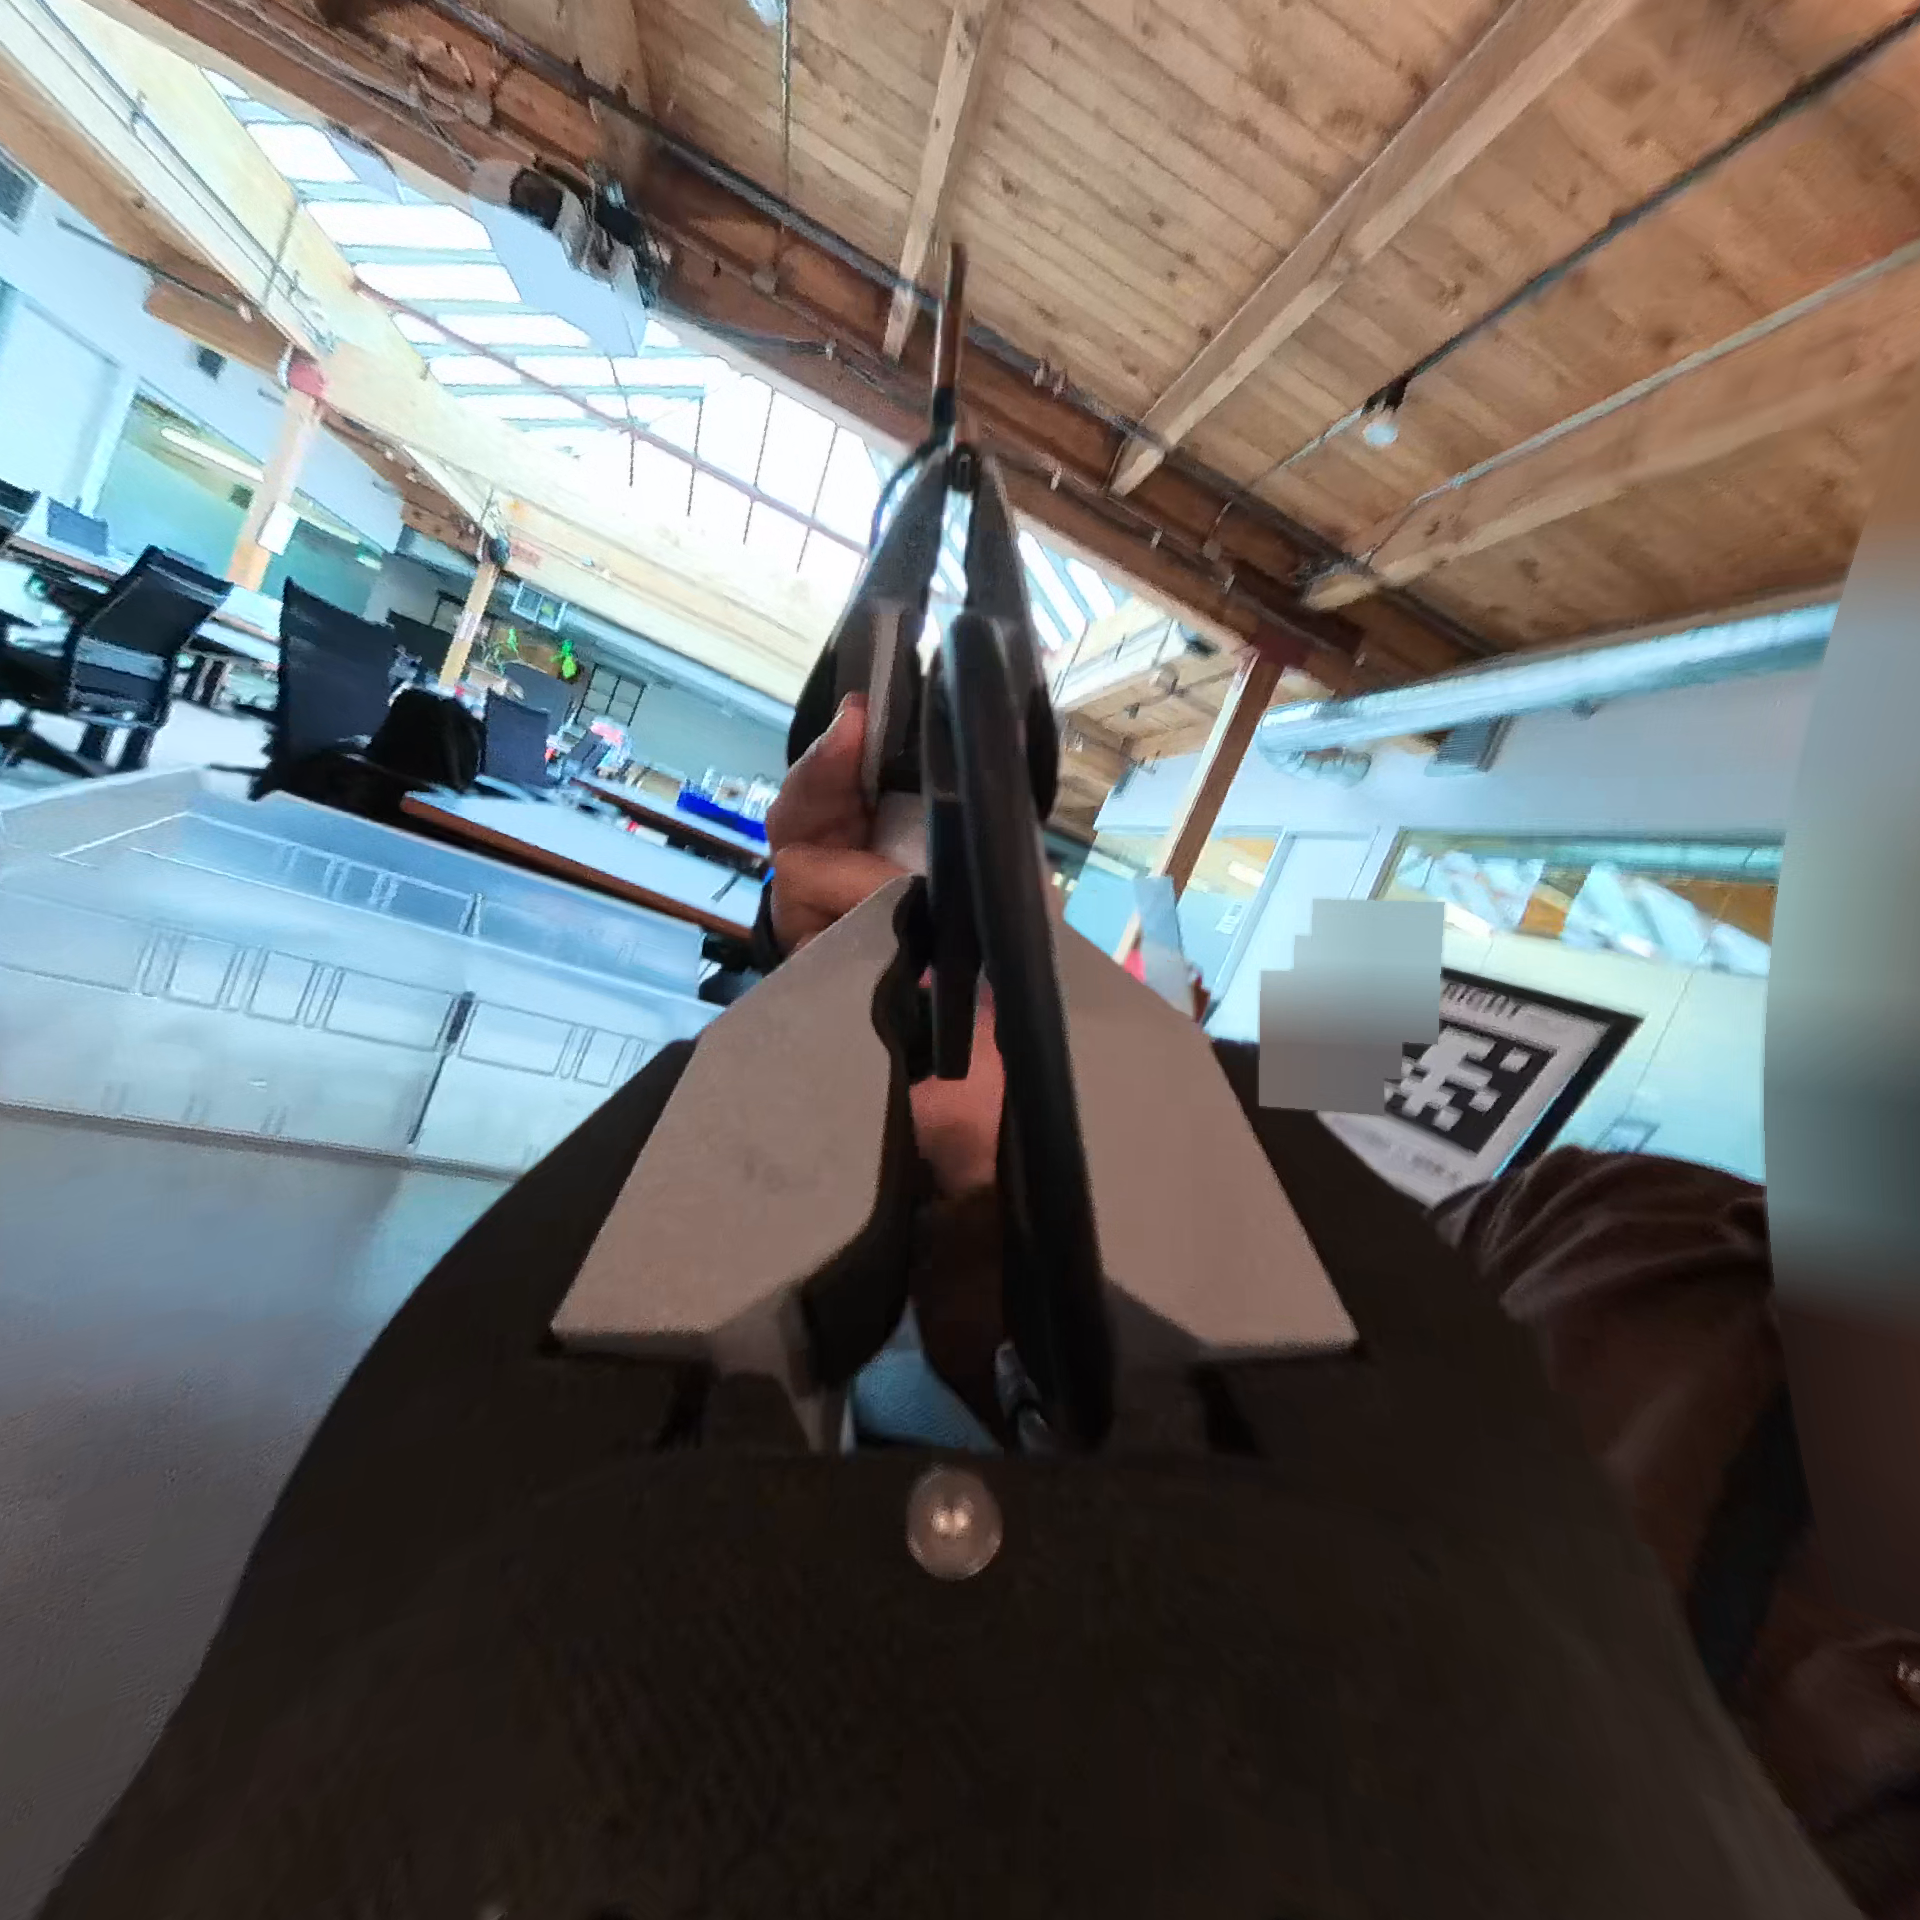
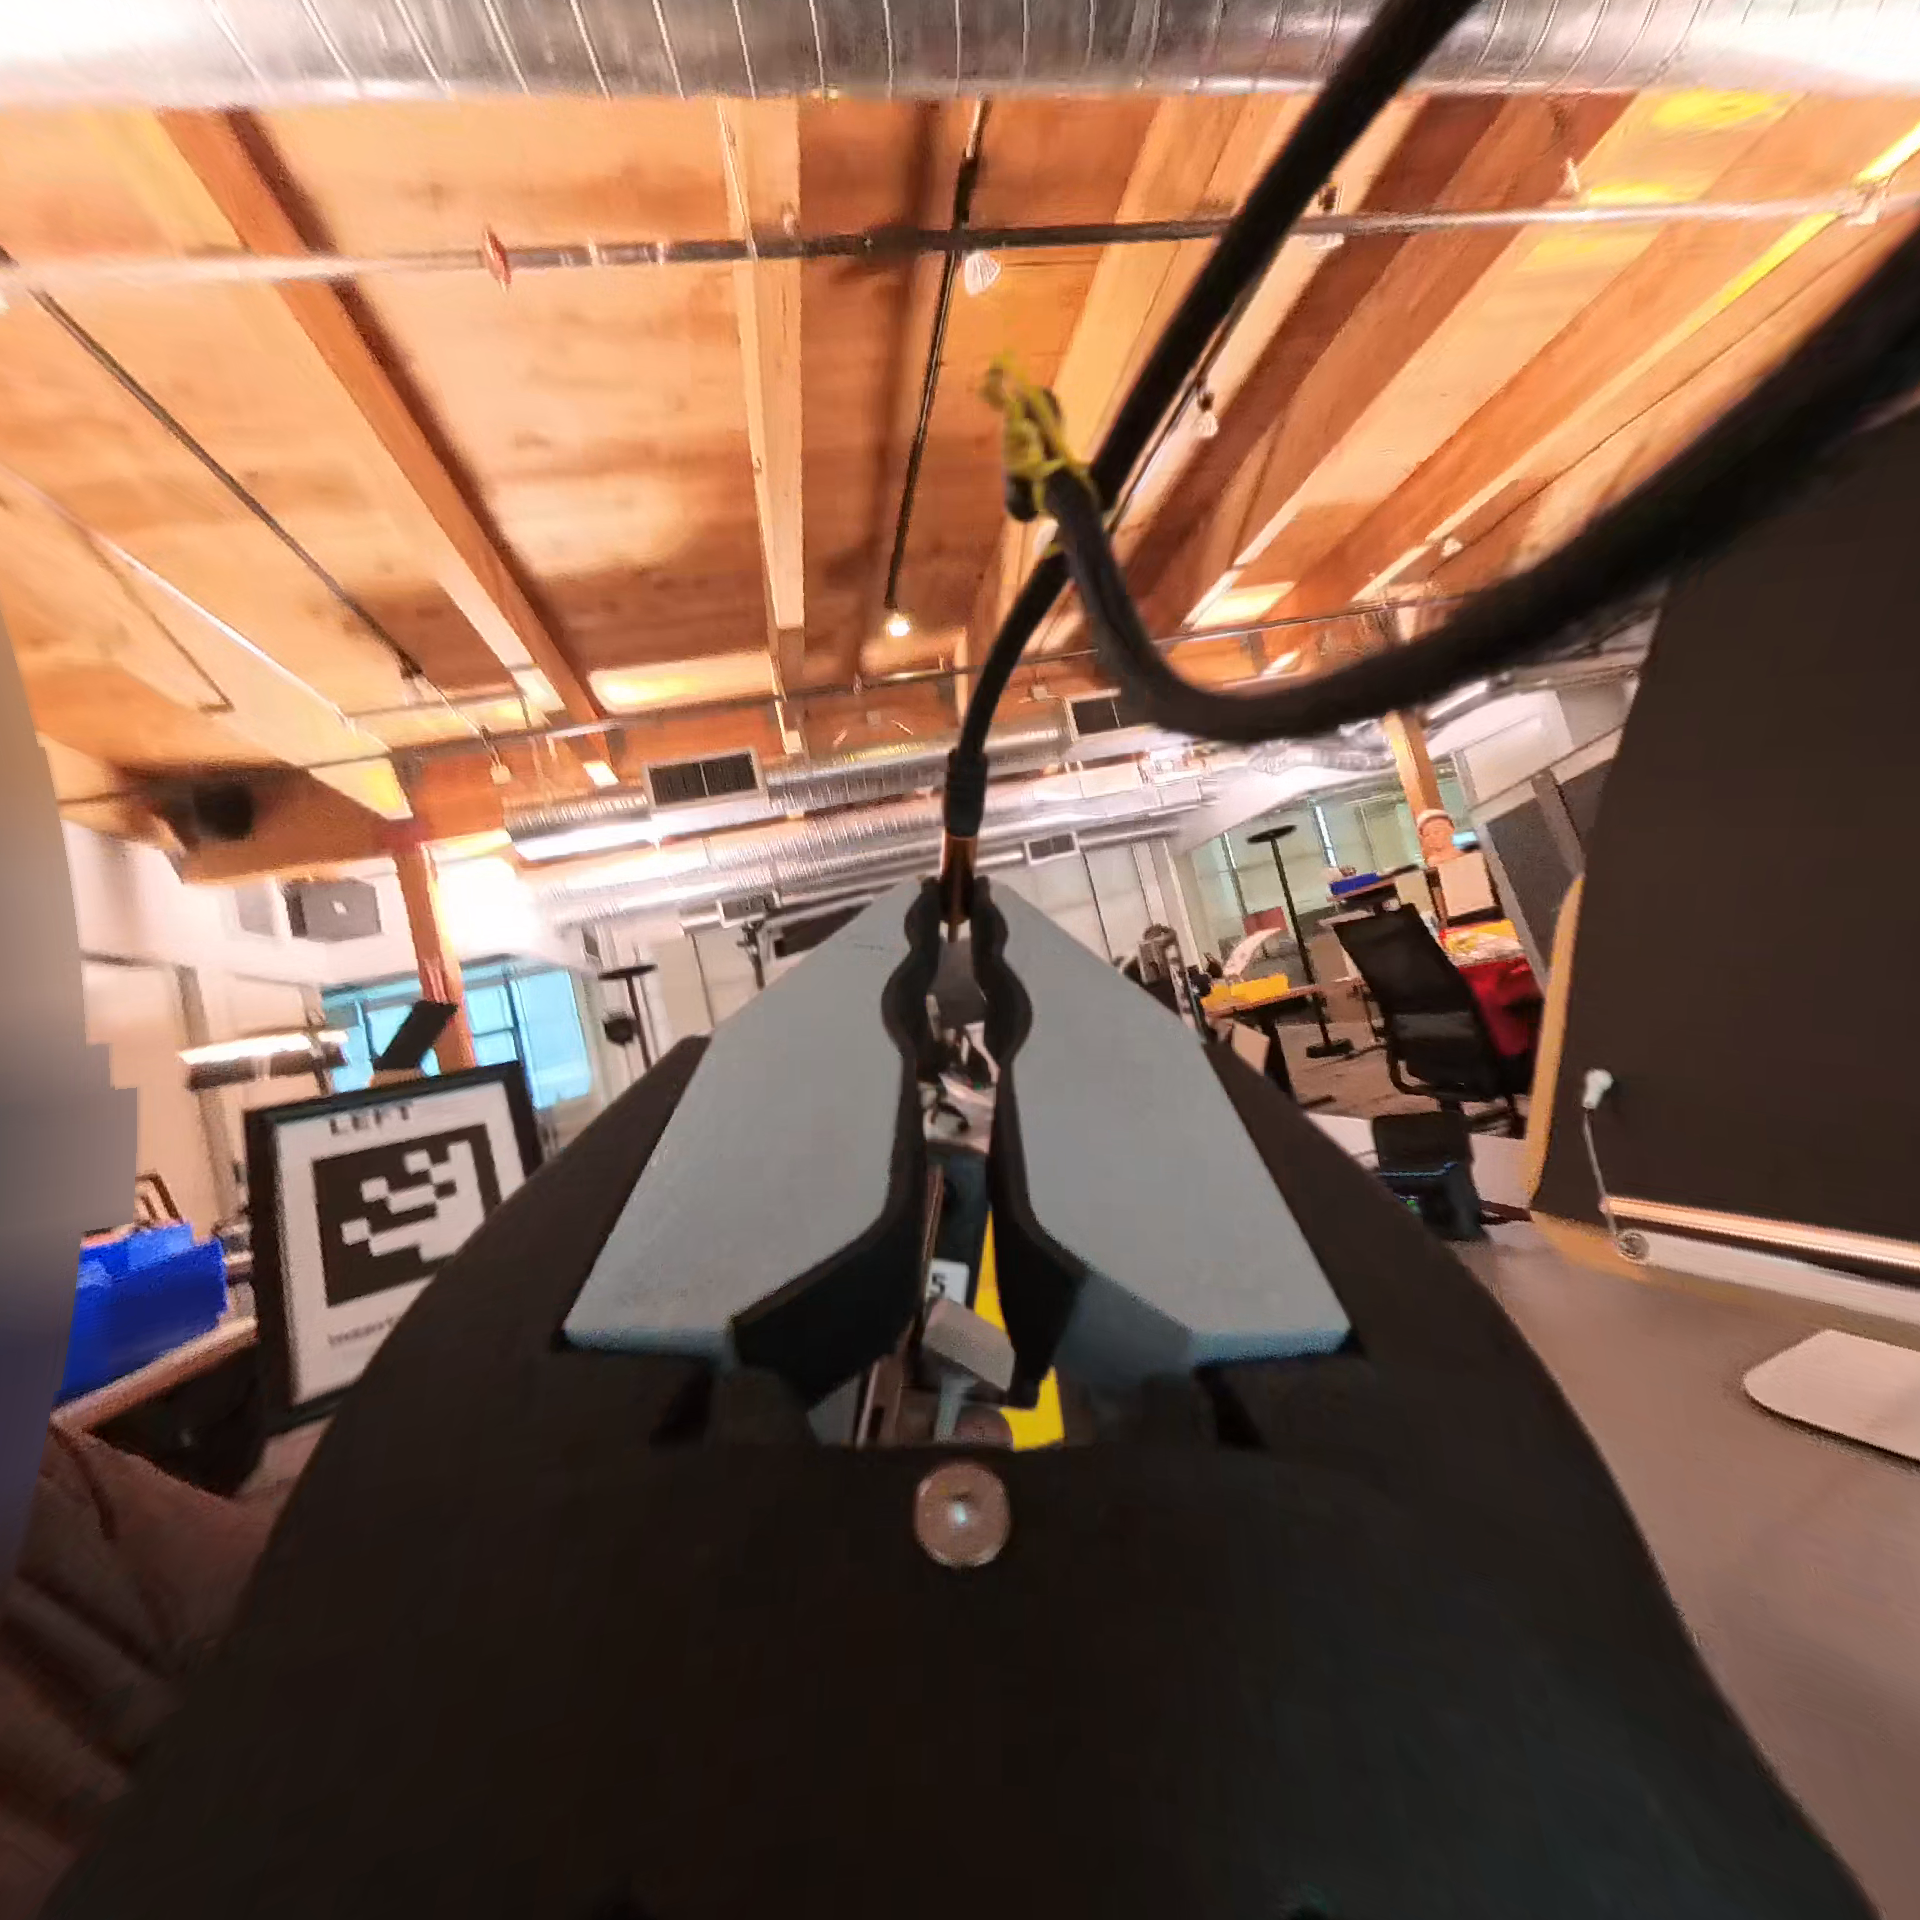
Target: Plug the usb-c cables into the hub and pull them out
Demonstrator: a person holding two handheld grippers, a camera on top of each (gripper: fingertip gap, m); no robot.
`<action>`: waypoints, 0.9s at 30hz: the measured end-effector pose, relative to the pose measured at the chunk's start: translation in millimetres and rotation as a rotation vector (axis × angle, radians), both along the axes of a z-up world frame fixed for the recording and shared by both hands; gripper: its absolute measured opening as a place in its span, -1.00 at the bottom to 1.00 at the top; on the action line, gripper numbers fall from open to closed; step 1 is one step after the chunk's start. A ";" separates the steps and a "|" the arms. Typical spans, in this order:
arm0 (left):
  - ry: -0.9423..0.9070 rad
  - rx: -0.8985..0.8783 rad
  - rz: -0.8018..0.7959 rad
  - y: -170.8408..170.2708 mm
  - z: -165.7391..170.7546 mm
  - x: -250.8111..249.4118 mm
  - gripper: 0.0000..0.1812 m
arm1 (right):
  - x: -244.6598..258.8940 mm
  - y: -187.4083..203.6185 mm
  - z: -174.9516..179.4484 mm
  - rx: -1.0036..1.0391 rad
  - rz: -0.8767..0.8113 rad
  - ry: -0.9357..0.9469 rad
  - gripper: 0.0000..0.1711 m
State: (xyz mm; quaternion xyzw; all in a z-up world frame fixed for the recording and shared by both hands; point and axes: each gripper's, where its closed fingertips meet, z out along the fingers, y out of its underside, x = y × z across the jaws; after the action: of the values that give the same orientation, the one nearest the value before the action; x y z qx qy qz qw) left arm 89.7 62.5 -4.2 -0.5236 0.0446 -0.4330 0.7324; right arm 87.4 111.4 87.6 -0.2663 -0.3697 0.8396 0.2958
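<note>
Left claw (image 1: pixel 971 894) is right up close, pointing at the wood roof. It is clenched on a long dark flat thing, which I think is the hub (image 1: pixel 1023 1143), seen from its thin edge. Past it, a hand (image 1: pixel 821 821) holds the right claw (image 1: pixel 951 468), just beside the top of the hub. Both are up in the air, so nothing holds them steady.

Right claw (image 2: pixel 961 914) is squeezed tight on the end of the black usb-c cable (image 2: pixel 987 717). The cable goes up, then loops off to the right past a yellow tie (image 2: pixel 1029 436). I cannot tell if the plug is in the hub.

The heavy loop could tug the plug sideways. Then it may slip, or miss the hole and scrape the hub
</note>
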 end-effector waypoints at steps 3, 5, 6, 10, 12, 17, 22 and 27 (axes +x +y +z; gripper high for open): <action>0.135 -0.035 0.054 5.3 -1.9 5.8 -0.90 | -3.5 -24.5 -10.8 0.185 0.000 -0.081 -0.97; 0.212 -0.061 0.064 4.9 -3.6 10.3 -0.91 | 1.3 -28.3 -15.3 0.277 -0.039 -0.092 -0.97; 0.243 -0.084 0.072 5.7 -5.4 10.3 -0.91 | 5.9 -27.5 -15.3 0.306 -0.041 -0.099 -0.97; 0.284 -0.121 0.125 7.8 -9.7 -5.6 -0.91 | 33.3 -3.2 -2.5 0.362 -0.080 -0.114 -0.97; 0.275 -0.170 0.141 11.4 -18.7 -18.4 -0.91 | 44.5 19.2 -0.4 0.415 -0.172 -0.143 -0.97; 0.204 -0.256 0.141 18.7 -37.8 -42.0 -0.91 | 65.2 89.7 -9.8 0.511 -0.467 -0.288 -0.97; 0.223 -0.270 0.105 27.0 -40.0 -34.1 -0.91 | 87.2 140.2 -43.2 0.567 -0.618 -0.539 -0.97; 0.305 -0.277 0.063 38.6 -43.5 -14.3 -0.91 | 108.9 176.9 -78.6 0.630 -0.783 -0.780 -0.97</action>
State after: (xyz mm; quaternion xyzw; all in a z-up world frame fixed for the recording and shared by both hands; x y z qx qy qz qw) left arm 75.3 101.2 -47.7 -0.6800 0.0786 -0.3275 0.6513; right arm 196.4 288.3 9.0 -0.5680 -0.5548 0.3615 0.4888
